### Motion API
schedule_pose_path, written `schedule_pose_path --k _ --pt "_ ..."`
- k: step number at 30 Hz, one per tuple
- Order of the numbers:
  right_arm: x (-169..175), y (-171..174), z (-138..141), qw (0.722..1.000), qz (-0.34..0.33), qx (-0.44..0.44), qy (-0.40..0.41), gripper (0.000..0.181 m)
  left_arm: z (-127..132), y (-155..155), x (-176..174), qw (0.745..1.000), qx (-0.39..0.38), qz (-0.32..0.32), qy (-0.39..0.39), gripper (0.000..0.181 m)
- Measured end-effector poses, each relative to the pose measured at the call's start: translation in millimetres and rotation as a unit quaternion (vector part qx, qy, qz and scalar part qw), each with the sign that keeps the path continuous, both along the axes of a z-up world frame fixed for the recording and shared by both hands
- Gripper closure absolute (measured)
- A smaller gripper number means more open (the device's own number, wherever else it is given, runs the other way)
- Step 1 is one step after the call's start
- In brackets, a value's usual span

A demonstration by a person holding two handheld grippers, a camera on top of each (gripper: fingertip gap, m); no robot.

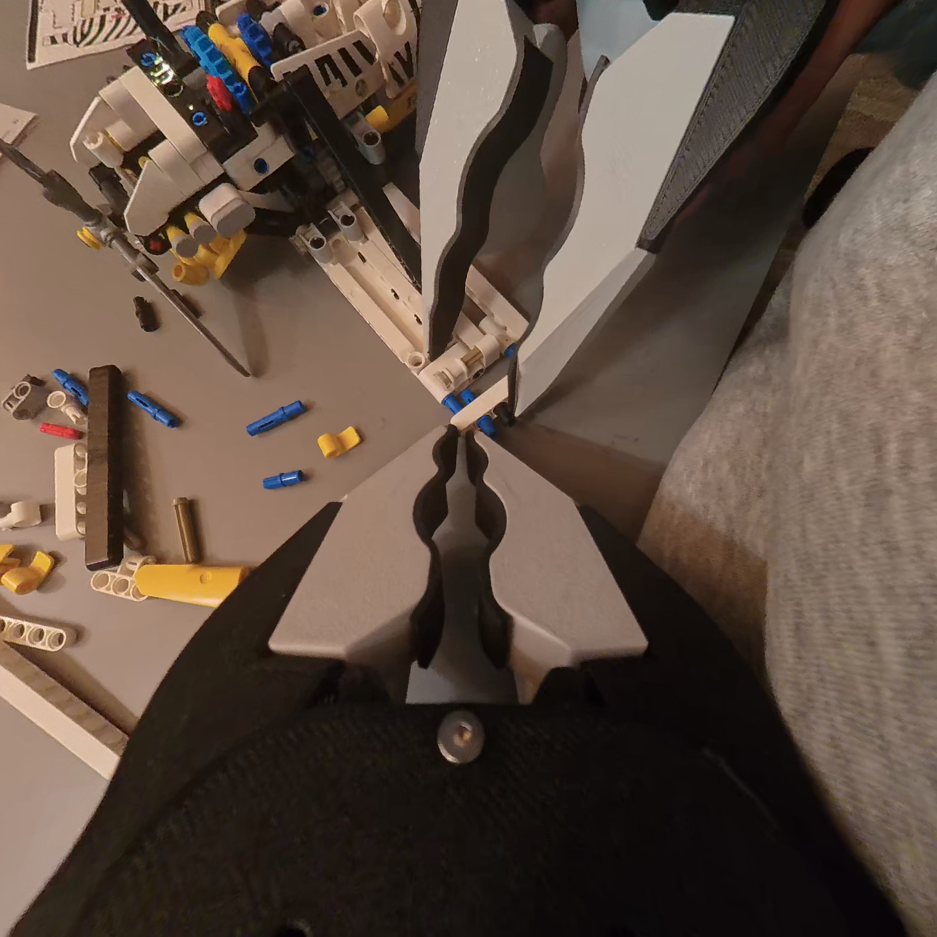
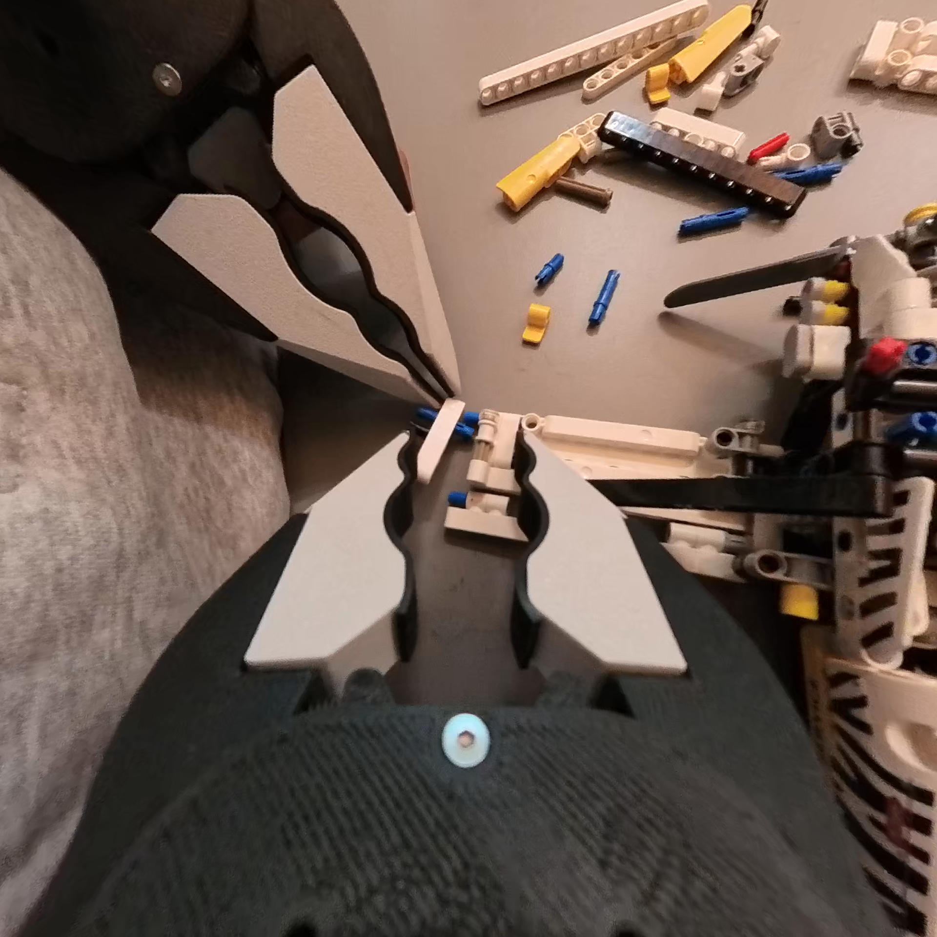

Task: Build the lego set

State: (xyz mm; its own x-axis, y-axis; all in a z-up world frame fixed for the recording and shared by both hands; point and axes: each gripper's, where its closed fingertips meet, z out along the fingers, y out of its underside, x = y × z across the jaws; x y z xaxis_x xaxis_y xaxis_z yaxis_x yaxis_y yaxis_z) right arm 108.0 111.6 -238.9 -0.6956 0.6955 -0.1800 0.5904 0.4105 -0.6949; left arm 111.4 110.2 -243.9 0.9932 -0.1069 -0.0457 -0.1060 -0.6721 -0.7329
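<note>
Left wrist view shows the left gripper [image 1: 459,433] pinched tight on a small white beam [image 1: 474,411] that carries blue pins [image 1: 453,404], held right at the tail end of the lego model [image 1: 253,142]. The right gripper [image 2: 469,446], seen in its own view, stands spread, its jaws straddling the model's white tail boom [image 2: 618,446] without clearly pressing on it; the beam [image 2: 440,446] hangs between its tips.

The step in hand looks like seating the beam's pins into the boom's end holes. Done well, the right gripper would clamp the boom first, so the push has something to meet; the beam should go in square, pins in line with the holes.

Room is tight. The surface [image 1: 314,314] edge and a person's grey-clad leg [image 1: 811,456] lie just beside the joint, so a slip could drop the beam off. Loose parts, among them a black beam [image 1: 105,464] and a yellow clip [image 1: 338,442], lie well apart on the open side.
</note>
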Motion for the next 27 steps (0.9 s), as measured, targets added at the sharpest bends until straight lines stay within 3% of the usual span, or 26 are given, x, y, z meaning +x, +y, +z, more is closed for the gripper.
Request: schedule_pose_path --k 7,17,21,27 --pt "-4.3 1.0 -0.1 1.0 -0.01 -0.02 -0.013 0.142 -1.7 -1.5 0.7 1.0 -0.007 -0.002 -0.002 0.174" --pt "-3.5 2.3 -4.3 1.0 0.01 0.021 0.0 0.135 -0.9 -1.6 0.0 1.0 -0.005 0.007 -0.011 0.17" --pt "-3.6 7.6 -6.3 0.999 0.008 0.044 0.01 0.15 -1.2 -1.1 -0.2 1.0 -0.007 0.008 -0.011 0.171" --pt "-2.4 5.8 -5.5 0.999 0.012 0.043 0.009 0.151 -0.7 0.7 0.6 1.0 -0.007 0.007 -0.013 0.172"
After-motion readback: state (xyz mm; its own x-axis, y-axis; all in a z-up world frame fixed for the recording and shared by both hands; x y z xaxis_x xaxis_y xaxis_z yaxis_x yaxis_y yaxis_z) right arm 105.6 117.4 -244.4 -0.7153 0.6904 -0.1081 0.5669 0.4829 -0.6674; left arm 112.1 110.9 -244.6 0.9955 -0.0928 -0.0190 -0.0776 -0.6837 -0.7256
